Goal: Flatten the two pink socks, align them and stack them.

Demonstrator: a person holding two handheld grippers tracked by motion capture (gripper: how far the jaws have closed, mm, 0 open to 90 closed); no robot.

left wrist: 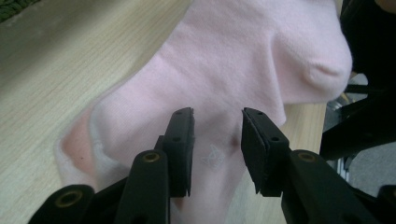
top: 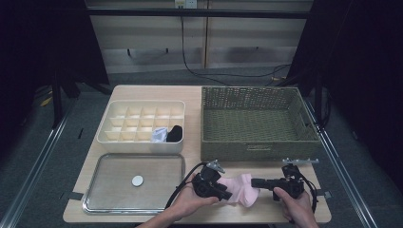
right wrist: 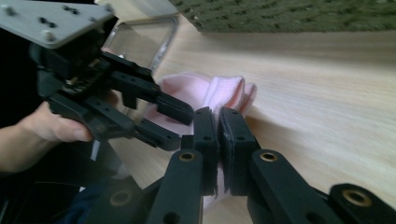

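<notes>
Right gripper view: my right tool [right wrist: 218, 116] pinches the pink sock [right wrist: 224, 91]; left tool [left wrist: 215, 128] open astride it, next to clamp and fold.

Our two grippers are black; the left gripper [top: 223, 194], just left of the pink sock [top: 241, 189], trails a looped black cable; the right gripper [top: 256, 182], beside it, bears brass-ringed pivots and a grey screwed plate
</notes>
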